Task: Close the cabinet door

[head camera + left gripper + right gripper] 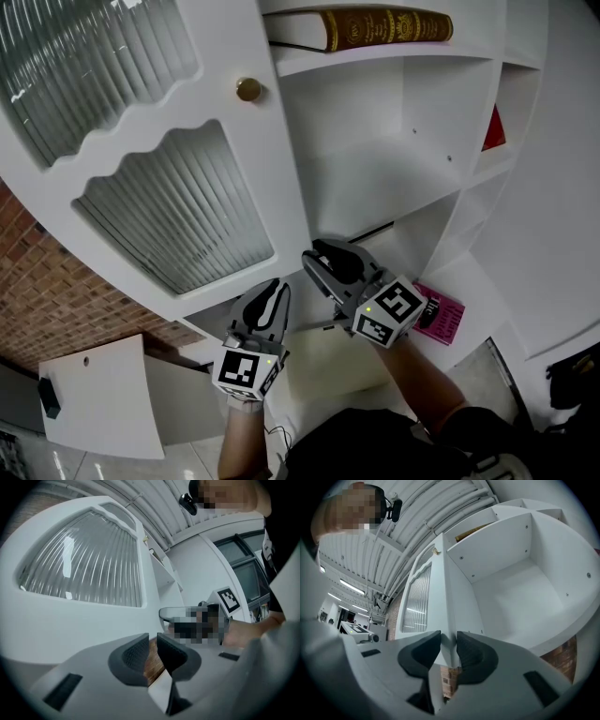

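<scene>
At the cabinet (375, 159) front, the door (267, 159) was found swung well open, knob-side edge toward the person and the shelves exposed. It was not yet closed.

The right gripper (448, 644) was clamped on that edge low down, with the white frame pinched between both pads. The left gripper (152, 651) was held just under the door's bottom rail. Its jaws were nearly together with nothing between them, and only brick was seen through the gap.

Handling, judged from the views:
- The panel was expected to be stiff and hinge-guided, so an arc push should be needed rather than a lift.
- Weight was judged moderate, given the wood frame and two panes.
- The glass panes (178, 211) were treated as fragile and no load should be put on them.
- The painted frame looked smooth and slip was thought possible, so a firm pinch was advised.
- The best holds were judged to be the frame edge, as already taken, or the knob (248, 89).

Look: the door was white, with two ribbed glass panes, wavy-edged cut-outs and a small brass knob near the free edge. A book (384, 26) was lying on the top shelf, and a brick wall (47, 272) stood behind the door.
</scene>
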The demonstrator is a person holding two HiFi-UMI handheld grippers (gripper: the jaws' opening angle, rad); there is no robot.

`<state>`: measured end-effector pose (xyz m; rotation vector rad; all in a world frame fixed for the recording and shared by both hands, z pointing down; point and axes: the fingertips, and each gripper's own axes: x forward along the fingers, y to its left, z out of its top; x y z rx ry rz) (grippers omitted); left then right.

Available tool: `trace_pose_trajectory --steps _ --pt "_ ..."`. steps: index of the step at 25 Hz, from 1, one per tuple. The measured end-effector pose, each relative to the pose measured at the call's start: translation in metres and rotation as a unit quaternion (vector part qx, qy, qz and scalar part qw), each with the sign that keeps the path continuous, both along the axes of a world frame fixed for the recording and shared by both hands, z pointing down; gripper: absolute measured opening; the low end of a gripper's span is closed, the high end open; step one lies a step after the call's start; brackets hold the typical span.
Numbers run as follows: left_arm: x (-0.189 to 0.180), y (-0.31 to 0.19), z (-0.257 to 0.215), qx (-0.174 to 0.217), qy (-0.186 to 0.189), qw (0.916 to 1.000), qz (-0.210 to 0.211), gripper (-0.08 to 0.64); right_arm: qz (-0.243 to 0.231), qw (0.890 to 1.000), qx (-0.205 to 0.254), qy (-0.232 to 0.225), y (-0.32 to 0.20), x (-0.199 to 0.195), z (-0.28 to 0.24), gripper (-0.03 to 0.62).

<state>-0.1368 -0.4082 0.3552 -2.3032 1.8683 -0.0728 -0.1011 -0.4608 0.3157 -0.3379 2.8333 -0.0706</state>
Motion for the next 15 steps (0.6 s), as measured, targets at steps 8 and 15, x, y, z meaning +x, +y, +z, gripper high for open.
trace_pose_trajectory --steps 8,15 --pt "-0.005 0.004 0.005 0.007 0.000 1.0000 -0.005 0.060 0.014 1.000 0.000 0.006 0.003 0.004 0.000 0.106" --pt "-0.007 0.015 0.009 0.010 0.005 0.9998 -0.013 0.061 0.027 1.000 -0.002 0.014 0.010 0.009 0.005 0.104"
